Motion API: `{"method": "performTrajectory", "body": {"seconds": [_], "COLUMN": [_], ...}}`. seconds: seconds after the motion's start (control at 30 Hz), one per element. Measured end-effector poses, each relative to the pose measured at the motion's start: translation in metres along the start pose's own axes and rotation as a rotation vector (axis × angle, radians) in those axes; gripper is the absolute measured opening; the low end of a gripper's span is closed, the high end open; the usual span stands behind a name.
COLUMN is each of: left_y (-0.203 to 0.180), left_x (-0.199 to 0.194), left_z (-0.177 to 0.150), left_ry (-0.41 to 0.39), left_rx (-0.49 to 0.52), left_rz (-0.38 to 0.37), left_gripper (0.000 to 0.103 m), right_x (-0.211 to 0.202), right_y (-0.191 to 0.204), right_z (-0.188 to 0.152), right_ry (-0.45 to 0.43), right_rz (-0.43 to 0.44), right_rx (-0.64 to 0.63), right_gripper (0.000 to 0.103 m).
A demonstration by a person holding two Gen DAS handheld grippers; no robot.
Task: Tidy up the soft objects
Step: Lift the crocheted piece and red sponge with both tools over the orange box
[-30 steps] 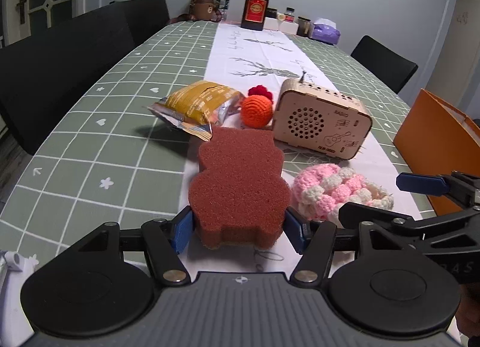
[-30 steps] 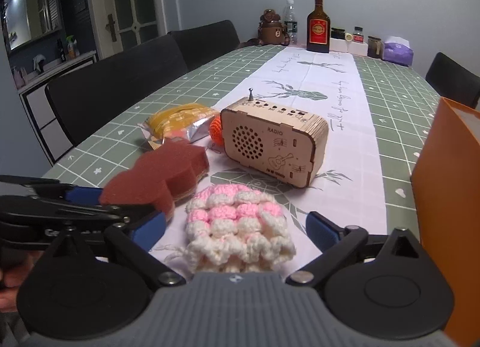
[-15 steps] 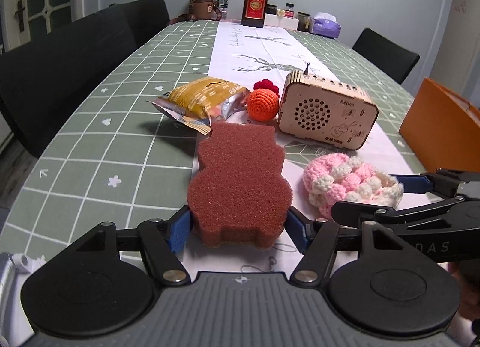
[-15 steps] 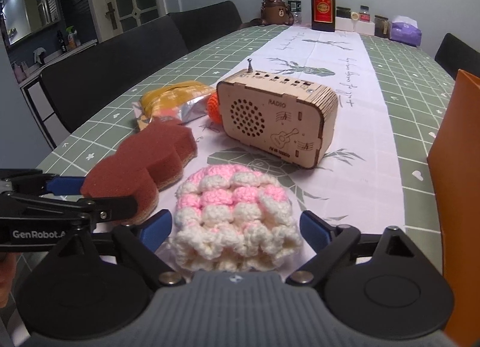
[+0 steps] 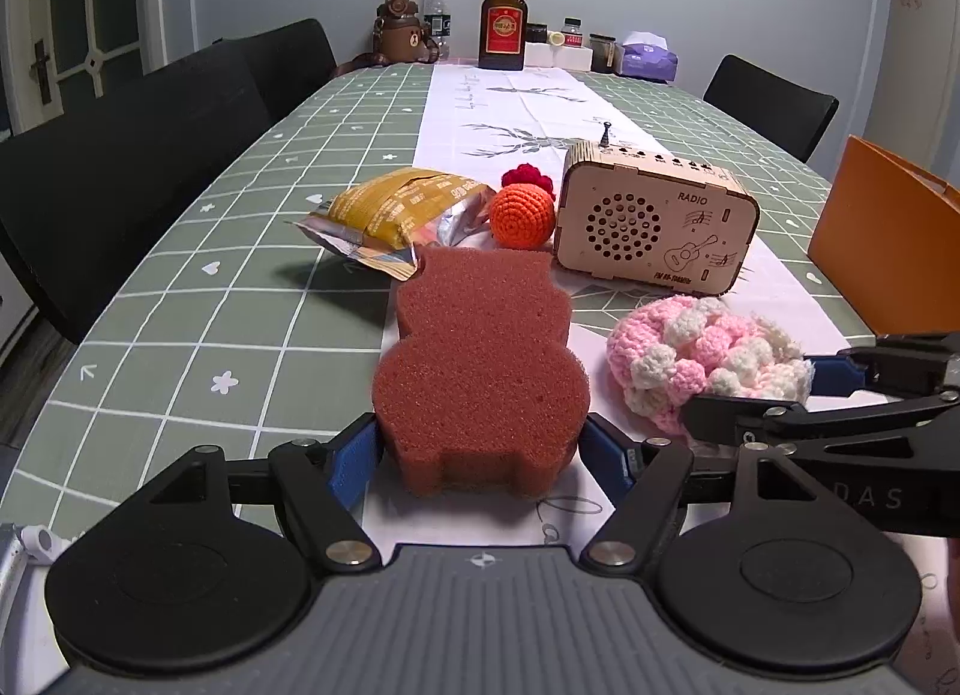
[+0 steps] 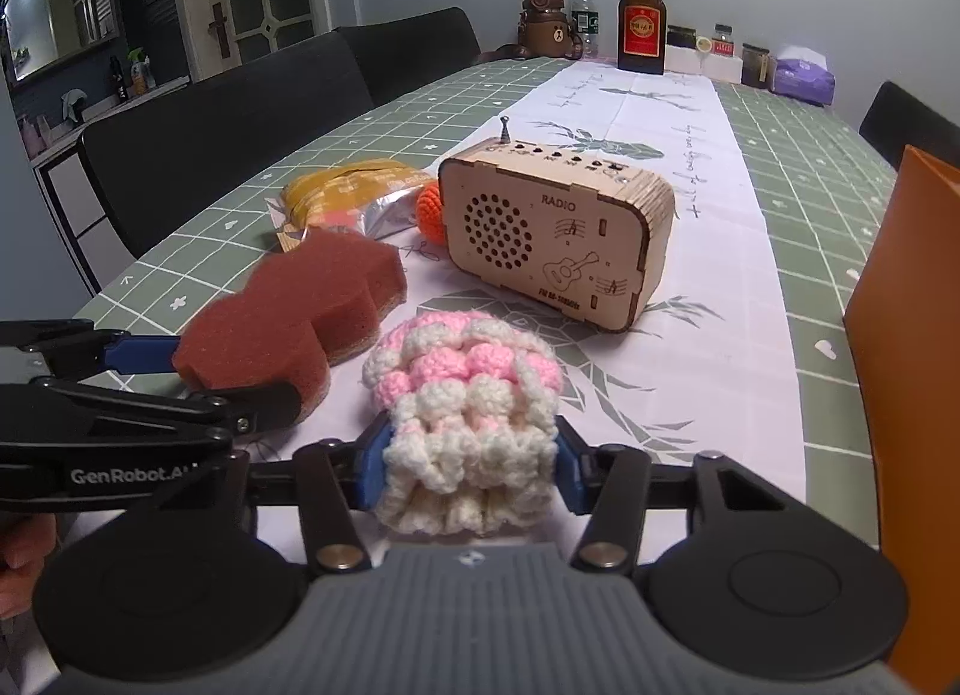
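Tabletop [image 5: 180, 287]: green grid cloth, white runner down the middle. One orange box [image 5: 888, 251] at 3 o'clock edge.

One wooden radio [image 5: 654, 227], upright, at 1 o'clock from the sponge. One yellow snack bag [image 5: 396, 215] at 11 o'clock, torn open, lying flat.

One brown sponge [image 5: 480, 371], bear-shaped, coarse-pored, flat on the runner, head end pointing to 12 o'clock. Left gripper [image 5: 480, 455]: jaws closed in on the sponge's broad lower end, blue pads touching both sides.

One crochet piece [image 6: 468, 395], pink and cream bobbles, ruffled cream rim, lying just beside the sponge at its 3 o'clock. Right gripper [image 6: 468, 473]: jaws pressed against both sides of its near ruffled end, yarn bunched between the pads.

One orange crochet ball [image 5: 521, 213] between bag and radio, touching the bag's foil. One small red crochet bit [image 5: 527, 177] just behind it at 12 o'clock.
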State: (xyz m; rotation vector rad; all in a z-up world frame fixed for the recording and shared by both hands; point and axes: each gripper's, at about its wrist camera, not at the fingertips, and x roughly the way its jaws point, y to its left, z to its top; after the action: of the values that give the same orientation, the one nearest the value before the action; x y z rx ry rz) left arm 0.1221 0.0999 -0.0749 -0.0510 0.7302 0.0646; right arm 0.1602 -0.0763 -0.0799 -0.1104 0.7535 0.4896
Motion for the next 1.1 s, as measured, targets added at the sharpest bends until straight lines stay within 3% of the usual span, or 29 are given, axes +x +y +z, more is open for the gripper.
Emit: {"method": "performTrajectory", "body": {"seconds": [0.2, 0.43, 0.8, 1.1], "left_y": [-0.001, -0.006, -0.015, -0.052], "left_x": [-0.004, -0.027, -0.061, -0.078], "left_z": [0.0, 0.004, 0.03, 0.057], "left_ry": [0.007, -0.004, 0.129, 0.257], "left_rx": [0.0, 0.026, 0.093, 0.276], "left_rz": [-0.002, -0.003, -0.051, -0.13], "left_gripper": [0.073, 0.071, 0.071, 0.071], "right_x": [-0.013, -0.029, -0.068, -0.108], "right_y": [0.01, 0.005, -0.004, -0.021], "right_z": [0.001, 0.004, 0.023, 0.041], "right_ry": [-0.015, -0.001, 0.059, 0.112], "right_rz": [-0.008, -0.021, -0.011, 0.004], "right_rx": [-0.04, -0.028, -0.097, -0.149], "right_gripper": [0.049, 0.049, 0.049, 0.05]}}
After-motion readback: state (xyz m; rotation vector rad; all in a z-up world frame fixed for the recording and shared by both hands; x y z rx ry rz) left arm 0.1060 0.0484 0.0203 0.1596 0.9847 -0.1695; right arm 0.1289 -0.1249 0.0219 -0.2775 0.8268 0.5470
